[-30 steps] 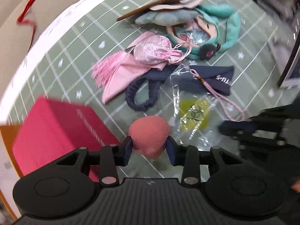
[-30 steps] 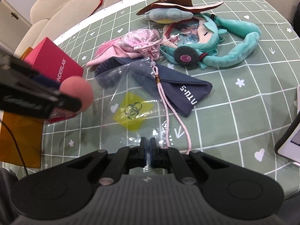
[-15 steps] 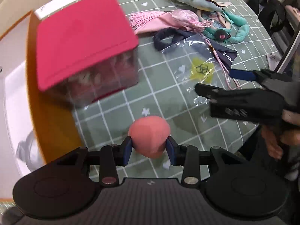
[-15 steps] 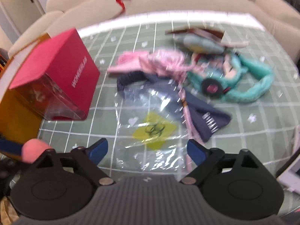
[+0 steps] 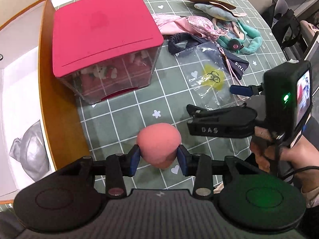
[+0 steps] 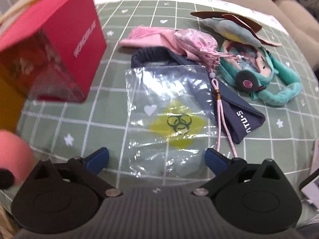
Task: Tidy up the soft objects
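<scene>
My left gripper (image 5: 158, 160) is shut on a salmon-pink egg-shaped sponge (image 5: 158, 139), held just above the green checked cloth (image 5: 123, 119). The sponge (image 6: 14, 155) also shows at the left edge of the right wrist view. My right gripper (image 6: 157, 157) hangs over the near edge of a clear bag with a yellow biohazard mark (image 6: 169, 119). Its jaws are opening wide and the pads touch nothing. Behind the bag lie a navy pouch (image 6: 243, 119), a pink satin pouch (image 6: 195, 39), a navy headband (image 6: 151, 53) and a teal plush doll (image 6: 269, 79).
A red-lidded clear box (image 5: 103, 25) stands left of the soft things. Beside it is an orange-walled box (image 5: 49, 99) with a white inside and a crumpled grey item (image 5: 30, 151). A grey-blue plush bird (image 6: 229, 29) lies at the back. A hand (image 5: 299, 155) holds the right gripper.
The left gripper carried the sponge leftward, past the red box toward the orange box. The right gripper's jaws went from shut to wide open and shifted over the clear bag.
</scene>
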Tool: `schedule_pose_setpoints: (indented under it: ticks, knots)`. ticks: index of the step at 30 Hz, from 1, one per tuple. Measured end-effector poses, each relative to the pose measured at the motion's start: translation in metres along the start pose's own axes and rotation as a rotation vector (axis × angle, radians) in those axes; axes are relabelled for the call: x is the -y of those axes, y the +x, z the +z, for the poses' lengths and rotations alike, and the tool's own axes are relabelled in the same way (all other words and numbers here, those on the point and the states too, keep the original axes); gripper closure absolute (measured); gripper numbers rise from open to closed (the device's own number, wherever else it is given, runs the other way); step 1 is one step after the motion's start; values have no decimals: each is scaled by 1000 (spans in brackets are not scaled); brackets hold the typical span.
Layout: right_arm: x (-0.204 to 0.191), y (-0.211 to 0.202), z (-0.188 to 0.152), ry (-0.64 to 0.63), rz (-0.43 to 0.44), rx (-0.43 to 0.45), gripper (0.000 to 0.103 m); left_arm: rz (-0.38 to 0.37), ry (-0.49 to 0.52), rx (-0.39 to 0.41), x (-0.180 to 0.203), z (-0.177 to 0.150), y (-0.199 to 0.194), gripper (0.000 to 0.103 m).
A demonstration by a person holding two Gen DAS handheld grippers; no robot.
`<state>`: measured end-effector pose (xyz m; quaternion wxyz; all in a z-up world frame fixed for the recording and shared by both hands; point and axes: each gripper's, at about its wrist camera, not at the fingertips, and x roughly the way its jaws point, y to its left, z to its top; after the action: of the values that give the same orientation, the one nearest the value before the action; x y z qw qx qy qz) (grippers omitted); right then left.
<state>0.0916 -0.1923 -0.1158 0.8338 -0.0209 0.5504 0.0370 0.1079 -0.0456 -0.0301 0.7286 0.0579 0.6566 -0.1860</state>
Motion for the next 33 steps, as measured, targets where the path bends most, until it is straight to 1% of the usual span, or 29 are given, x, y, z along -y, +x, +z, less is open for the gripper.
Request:
schedule_pose_setpoints:
  ticks: [3, 5, 6, 8, 9, 10, 11, 12, 13, 14, 17, 19, 20, 27, 30, 33]
  knots:
    - [-1, -5, -4, -1, 6, 17, 16, -1, -6, -6, 1, -1, 2, 57]
    - [0, -11, -5, 5, -1, 32, 35, 0, -6, -10, 3, -1, 4, 57]
    - [2, -12, -5, 11, -3, 36, 39, 1, -4, -12, 4, -1, 4, 57]
    - [4, -14, -3, 14, -10, 44, 58, 0, 3, -15, 7, -2, 5, 57]
    - [6, -15, -4, 13, -12, 48, 64, -1, 7, -16, 9, -2, 5, 57]
    - [8, -17, -4, 12, -12, 52, 80, -2, 11, -17, 10, -2, 5, 56]
    - [10, -17, -4, 11, -15, 53, 87, -2, 12, -17, 11, -2, 5, 56]
    - [12, -18, -4, 13, -22, 56, 97, -1, 12, -16, 11, -3, 5, 56]
    - [17, -19, -5, 24, -11, 61, 103, 0, 12, -16, 12, -3, 5, 56]
    - [22, -21, -5, 38, 17, 61, 103, 1, 13, -16, 12, -3, 5, 56]
    - [44, -27, -7, 132, 144, 62, 103, -2, 11, -12, 12, -4, 4, 56]
    - [55, -32, -8, 172, 212, 48, 103, -4, 9, -8, 11, -5, 3, 56]
    - [58, -34, -9, 194, 231, 43, 103, -6, 7, -8, 10, -6, 2, 56]
    - [81, -52, -19, 306, 303, 72, 103, -21, -18, -11, 2, -10, 3, 55]
    - [80, -63, -22, 293, 316, 99, 103, -30, -29, -8, -1, -11, 3, 55]
    - [74, -72, -22, 264, 296, 116, 103, -34, -42, -1, -4, -10, 2, 55]
